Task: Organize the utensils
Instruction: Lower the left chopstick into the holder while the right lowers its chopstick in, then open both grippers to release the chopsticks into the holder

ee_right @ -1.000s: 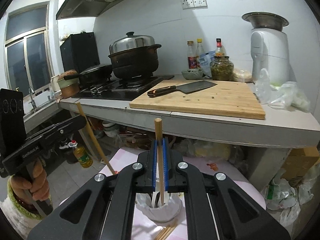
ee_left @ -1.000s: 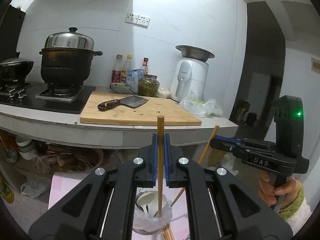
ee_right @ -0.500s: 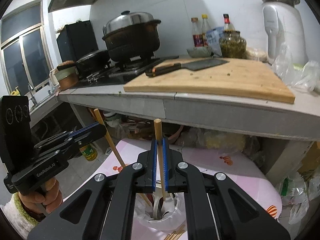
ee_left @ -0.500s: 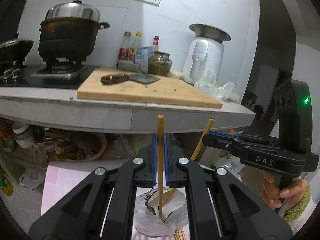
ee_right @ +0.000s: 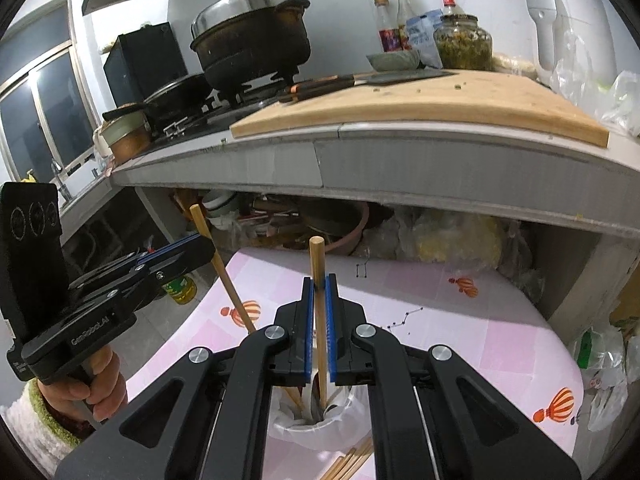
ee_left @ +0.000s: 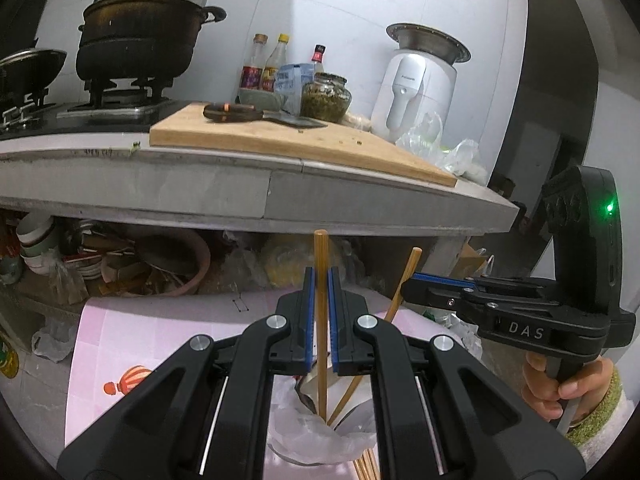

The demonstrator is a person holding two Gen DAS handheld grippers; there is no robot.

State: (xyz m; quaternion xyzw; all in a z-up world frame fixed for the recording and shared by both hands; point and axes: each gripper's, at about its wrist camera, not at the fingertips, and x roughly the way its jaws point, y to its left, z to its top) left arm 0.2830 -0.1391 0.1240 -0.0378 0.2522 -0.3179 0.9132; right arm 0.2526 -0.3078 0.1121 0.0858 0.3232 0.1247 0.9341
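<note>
Cool, fairly dim indoor light falls from above, leaving deep shadow under the counter [ee_left: 256, 196]. Fisheye bending curves the counter edge and blackens the corners. The steel pot lid [ee_right: 244, 6] shows soft glare; focus stays sharp throughout.

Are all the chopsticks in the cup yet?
Not yet. Each gripper holds one chopstick with its tip already down in the cup: the left gripper grips one chopstick, the right gripper another chopstick. They need letting go. More loose chopsticks lie on the pink cloth beside the cup.
</note>
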